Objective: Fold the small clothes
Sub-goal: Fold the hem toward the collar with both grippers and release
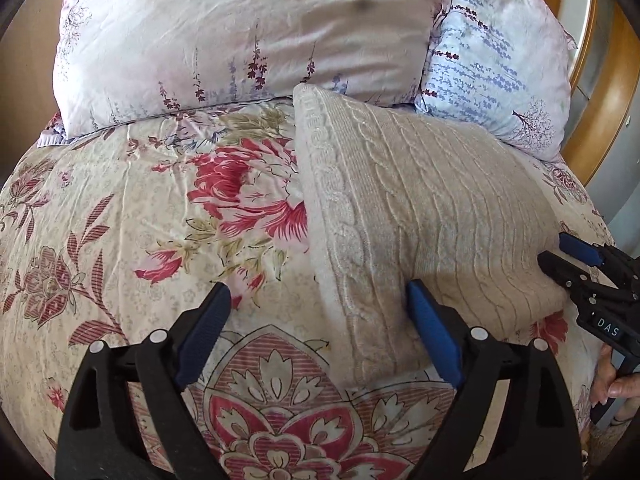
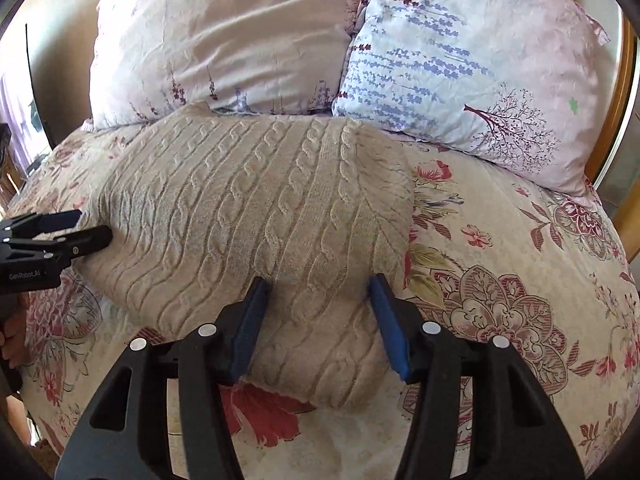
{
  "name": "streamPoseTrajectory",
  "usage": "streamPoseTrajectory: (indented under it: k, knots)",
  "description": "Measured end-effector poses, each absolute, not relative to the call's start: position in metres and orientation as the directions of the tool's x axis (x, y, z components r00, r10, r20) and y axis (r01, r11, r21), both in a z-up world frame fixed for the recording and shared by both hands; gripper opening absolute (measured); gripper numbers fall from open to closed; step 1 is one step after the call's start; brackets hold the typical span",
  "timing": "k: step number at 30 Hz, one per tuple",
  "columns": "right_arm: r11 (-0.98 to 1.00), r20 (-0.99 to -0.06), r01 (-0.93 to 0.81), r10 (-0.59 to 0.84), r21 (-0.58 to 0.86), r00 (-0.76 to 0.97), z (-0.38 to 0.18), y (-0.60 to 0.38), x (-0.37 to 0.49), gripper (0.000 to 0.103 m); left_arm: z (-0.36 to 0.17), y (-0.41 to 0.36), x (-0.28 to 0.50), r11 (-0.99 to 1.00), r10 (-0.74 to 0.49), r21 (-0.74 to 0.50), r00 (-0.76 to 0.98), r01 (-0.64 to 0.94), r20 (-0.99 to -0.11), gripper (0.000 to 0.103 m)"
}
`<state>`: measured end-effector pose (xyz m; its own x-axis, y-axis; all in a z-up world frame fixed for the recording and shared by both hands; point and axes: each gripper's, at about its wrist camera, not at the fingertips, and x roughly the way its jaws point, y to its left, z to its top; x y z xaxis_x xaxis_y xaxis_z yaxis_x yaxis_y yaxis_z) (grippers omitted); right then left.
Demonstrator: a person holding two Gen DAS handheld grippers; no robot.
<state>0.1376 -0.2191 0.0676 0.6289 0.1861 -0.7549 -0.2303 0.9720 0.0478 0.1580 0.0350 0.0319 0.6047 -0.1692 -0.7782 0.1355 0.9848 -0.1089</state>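
The folded sweater (image 2: 256,216) lies on the quilt (image 2: 500,280) (pillows beyond). Its near corner sits between the right gripper's (image 2: 318,292) parted, unpressing jaws; the left gripper (image 1: 318,296), wide open, straddles its edge.

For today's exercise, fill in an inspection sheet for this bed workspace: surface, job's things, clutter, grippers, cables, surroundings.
Surface: floral bedspread, wrinkled.
Job's things: cream cable-knit sweater, folded into a compact bundle on the bedspread.
Clutter: nothing seen.
Grippers: left hand-held gripper open at the sweater's near-left edge; right hand-held gripper open, astride the sweater's near edge, pads not pressing.
Cables: nothing seen.
Surroundings: pink pillow, blue-print pillow, wooden headboard.
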Motion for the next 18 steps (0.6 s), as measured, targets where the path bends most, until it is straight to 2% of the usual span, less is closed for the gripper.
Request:
streamPoseTrajectory:
  k: [1, 2, 4, 8, 12, 15, 18]
  knots:
    - [0.972, -0.741, -0.218, 0.21, 0.088, 0.637, 0.072, -0.223, 0.133, 0.09, 0.035, 0.036, 0.153, 0.983, -0.177, -0.117, 0.607, 0.138, -0.775, 0.094]
    - [0.972, -0.723, -0.201, 0.226, 0.123, 0.653, 0.077, -0.229, 0.128, 0.097, 0.038, 0.038, 0.147, 0.983, -0.182, -0.121, 0.611, 0.14, -0.77, 0.096]
    - [0.972, -0.684, -0.183, 0.233, 0.147, 0.692, 0.087, -0.237, 0.117, 0.098, 0.045, 0.039, 0.136, 0.982, -0.185, -0.122, 0.622, 0.142, -0.761, 0.099]
    - [0.978, -0.676, -0.135, 0.209, 0.161, 0.707, 0.097, -0.249, 0.106, 0.101, 0.053, 0.035, 0.115, 0.994, -0.102, -0.054, 0.649, 0.094, -0.754, 0.101]
    - [0.985, -0.714, -0.05, 0.156, 0.167, 0.683, 0.096, -0.253, 0.101, 0.102, 0.054, 0.028, 0.104, 0.997, -0.056, -0.011, 0.651, 0.073, -0.757, 0.101]
    - [0.973, -0.718, -0.093, 0.217, 0.209, 0.661, 0.09, -0.251, 0.096, 0.102, 0.05, 0.023, 0.102, 0.998, -0.013, 0.027, 0.629, 0.054, -0.777, 0.101]
    - [0.985, -0.749, -0.093, 0.17, 0.144, 0.64, 0.083, -0.239, 0.092, 0.102, 0.042, 0.019, 0.1, 0.998, -0.021, 0.022, 0.613, 0.062, -0.79, 0.101]
